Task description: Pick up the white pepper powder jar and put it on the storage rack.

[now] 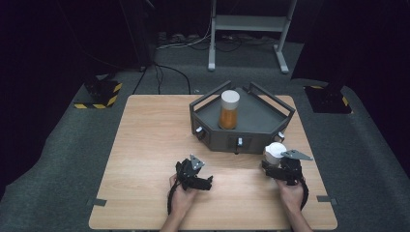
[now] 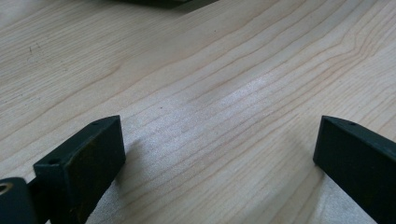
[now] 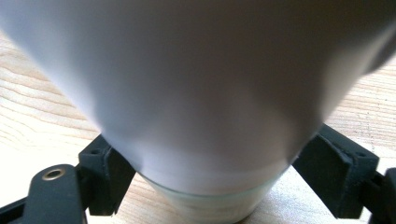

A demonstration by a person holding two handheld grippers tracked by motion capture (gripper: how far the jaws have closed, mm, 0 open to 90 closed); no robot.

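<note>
A white rounded container stands on the wooden table, just in front of the grey tray's right corner. My right gripper is around it, and in the right gripper view both black jaws press on the sides of the container, low down where the white body meets a clear base. My left gripper rests at the middle front of the table. In the left gripper view its jaws stand wide apart over bare wood, with nothing between them.
A grey angular tray with handle rails sits at the back right of the table. Inside it stands an upright bottle of orange liquid with a white cap. A white frame stand and cables lie on the floor beyond.
</note>
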